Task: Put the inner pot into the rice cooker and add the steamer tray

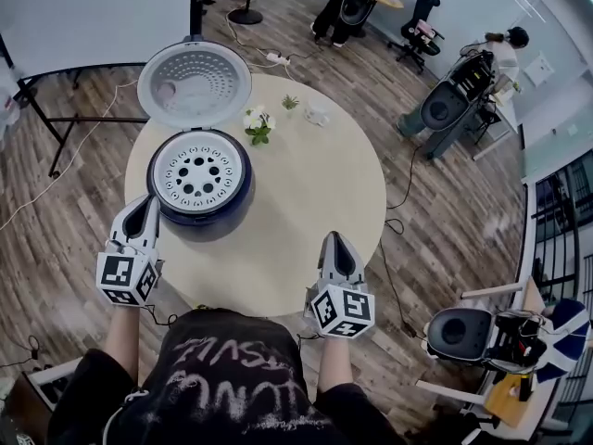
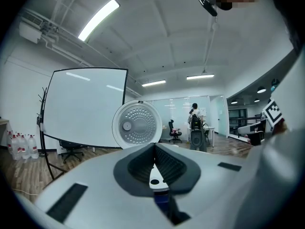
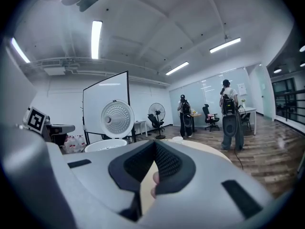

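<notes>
One round steamer tray point(image 1: 201, 173), holes upward

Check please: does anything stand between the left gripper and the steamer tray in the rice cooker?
Nothing visible does. The steamer tray lies uncovered in the rice cooker, its lid open; the left gripper, fingers shut, is right beside it.

the rice cooker point(image 1: 222, 213) is dark blue, the steamer tray point(image 1: 199, 172) white with round holes. the lid point(image 1: 195, 83) is silver-grey (many small dots). the table point(image 1: 315, 193) is pale beige, the floor point(image 1: 445, 211) brown wood. left gripper point(image 1: 148, 204) and right gripper point(image 1: 335, 241) carry black-and-white square markers.
</notes>
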Tool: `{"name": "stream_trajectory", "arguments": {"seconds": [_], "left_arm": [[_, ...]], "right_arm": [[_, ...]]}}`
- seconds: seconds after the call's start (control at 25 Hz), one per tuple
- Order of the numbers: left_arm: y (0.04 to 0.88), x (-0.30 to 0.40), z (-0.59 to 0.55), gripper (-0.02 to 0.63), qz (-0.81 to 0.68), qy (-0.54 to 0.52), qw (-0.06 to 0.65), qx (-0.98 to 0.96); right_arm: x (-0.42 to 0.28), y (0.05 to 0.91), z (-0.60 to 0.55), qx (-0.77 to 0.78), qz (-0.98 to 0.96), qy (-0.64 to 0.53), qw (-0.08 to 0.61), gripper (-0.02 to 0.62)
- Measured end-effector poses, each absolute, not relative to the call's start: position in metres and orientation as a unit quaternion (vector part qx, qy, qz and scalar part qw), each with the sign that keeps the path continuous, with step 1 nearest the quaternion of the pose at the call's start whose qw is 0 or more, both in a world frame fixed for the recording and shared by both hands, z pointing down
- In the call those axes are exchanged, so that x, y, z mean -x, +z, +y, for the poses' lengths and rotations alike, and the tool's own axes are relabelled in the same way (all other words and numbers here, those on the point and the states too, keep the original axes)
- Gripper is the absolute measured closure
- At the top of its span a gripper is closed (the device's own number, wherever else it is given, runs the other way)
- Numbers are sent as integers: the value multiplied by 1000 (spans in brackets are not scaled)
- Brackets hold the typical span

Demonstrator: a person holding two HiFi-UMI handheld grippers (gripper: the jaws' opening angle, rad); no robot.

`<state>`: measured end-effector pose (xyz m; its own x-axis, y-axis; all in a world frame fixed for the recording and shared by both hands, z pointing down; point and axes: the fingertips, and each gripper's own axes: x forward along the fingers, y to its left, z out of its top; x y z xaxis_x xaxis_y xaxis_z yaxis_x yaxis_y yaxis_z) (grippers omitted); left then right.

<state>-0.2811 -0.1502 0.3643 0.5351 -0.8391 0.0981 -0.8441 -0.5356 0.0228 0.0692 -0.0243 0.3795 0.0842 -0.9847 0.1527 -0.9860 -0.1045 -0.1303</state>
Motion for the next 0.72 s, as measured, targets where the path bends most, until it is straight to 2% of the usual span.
{"name": "stream_trajectory", "arguments": {"seconds": [0.72], "left_arm": [[358,283,-158,594,-497,49,9,-866]], "right_arm": [[-69,370,-42,-733,-676,73,27,592]]}}
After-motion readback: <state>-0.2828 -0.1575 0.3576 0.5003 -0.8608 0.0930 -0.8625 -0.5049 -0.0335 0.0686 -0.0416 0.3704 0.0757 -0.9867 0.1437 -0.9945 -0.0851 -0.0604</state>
